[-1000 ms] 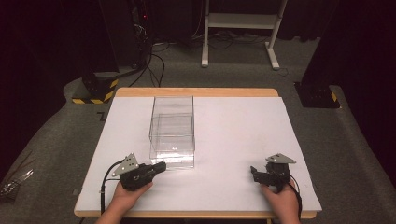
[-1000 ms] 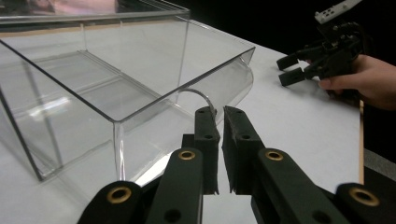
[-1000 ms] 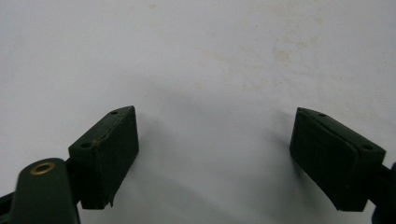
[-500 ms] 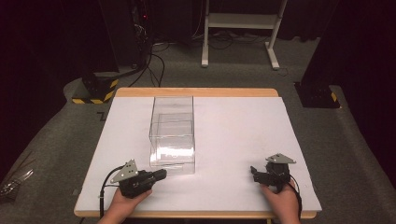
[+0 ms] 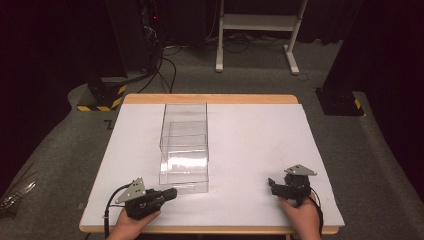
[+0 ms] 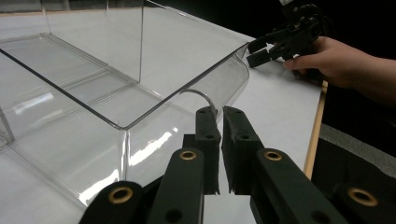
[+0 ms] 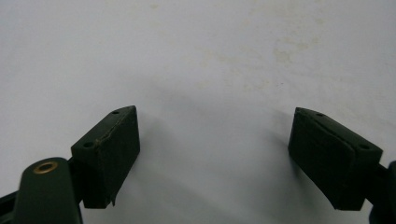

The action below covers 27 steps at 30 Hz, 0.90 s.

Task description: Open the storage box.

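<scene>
1. Clear plastic box (image 5: 184, 145) stands on the left half of the white table (image 5: 250, 135), long side running away from the person, open at the top, with a smaller clear tray (image 5: 186, 136) set inside it.
2. Left gripper (image 5: 167, 194) lies just beside the near right corner of the box; in the left gripper view its jaws are nearly closed with only a slit between them, holding nothing, tips (image 6: 218, 114) right by the rounded corner.
3. Right gripper (image 5: 272, 184) rests low over bare table, well apart from the box, jaws spread wide and empty, as the right gripper view (image 7: 215, 140) shows.
4. Risk: pressed-together jaws pushed at the corner would likely shove the light box along the smooth top instead of gripping it. They would need to open first.
5. Risk: the walls are see-through and glare-streaked, so the rim is easy to misjudge; a pinch on a thin wall could tilt the box or rattle the inner tray.
6. Room: open table lies to the right and ahead of the box. The near edge (image 5: 200, 230) is close under both hands, and the left edge sits near the box, so a pull toward the person has little margin.
</scene>
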{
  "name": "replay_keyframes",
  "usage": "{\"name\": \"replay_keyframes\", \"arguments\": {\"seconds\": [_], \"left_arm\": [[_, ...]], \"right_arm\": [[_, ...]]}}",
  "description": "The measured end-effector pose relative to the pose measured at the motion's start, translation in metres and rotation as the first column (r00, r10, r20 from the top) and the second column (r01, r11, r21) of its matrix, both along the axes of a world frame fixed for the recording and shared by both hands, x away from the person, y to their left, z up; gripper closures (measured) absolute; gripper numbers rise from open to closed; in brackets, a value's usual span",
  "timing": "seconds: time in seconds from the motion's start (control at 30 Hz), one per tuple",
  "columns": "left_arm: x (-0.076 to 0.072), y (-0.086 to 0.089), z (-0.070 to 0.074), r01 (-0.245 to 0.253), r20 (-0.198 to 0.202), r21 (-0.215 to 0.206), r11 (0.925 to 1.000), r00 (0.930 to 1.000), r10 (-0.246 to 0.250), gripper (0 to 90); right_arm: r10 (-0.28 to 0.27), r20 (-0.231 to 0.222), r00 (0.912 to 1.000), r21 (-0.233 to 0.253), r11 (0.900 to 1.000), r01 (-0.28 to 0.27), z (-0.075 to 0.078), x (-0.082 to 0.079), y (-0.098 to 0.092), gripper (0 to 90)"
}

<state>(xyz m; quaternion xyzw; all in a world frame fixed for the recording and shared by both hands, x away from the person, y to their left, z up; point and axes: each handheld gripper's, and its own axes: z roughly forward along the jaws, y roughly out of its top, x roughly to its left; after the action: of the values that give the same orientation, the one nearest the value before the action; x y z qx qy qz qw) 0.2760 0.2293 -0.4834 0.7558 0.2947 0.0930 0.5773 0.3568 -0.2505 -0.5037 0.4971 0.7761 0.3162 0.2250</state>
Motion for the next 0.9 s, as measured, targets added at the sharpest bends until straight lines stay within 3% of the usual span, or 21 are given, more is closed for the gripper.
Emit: {"name": "replay_keyframes", "arguments": {"seconds": [0.7, 0.77, 0.9], "left_arm": [[-0.011, 0.007, -0.001, 0.000, 0.004, -0.006, 1.0000, 1.0000, 0.000, 84.6], [-0.011, 0.007, 0.000, -0.005, 0.015, 0.012, 0.9999, 0.9999, 0.005, 83.9], [-0.012, 0.008, 0.002, -0.010, 0.008, 0.009, 0.9999, 0.9999, 0.010, 76.9]], "right_arm": [[0.000, 0.000, 1.0000, 0.001, 1.000, 0.000, 0.000, 0.000, 0.000, 16.9], [0.000, 0.000, 1.0000, 0.001, 1.000, 0.000, 0.000, 0.000, 0.000, 16.9], [0.000, 0.000, 1.0000, 0.001, 1.000, 0.000, 0.000, 0.000, 0.000, 16.9]]}}
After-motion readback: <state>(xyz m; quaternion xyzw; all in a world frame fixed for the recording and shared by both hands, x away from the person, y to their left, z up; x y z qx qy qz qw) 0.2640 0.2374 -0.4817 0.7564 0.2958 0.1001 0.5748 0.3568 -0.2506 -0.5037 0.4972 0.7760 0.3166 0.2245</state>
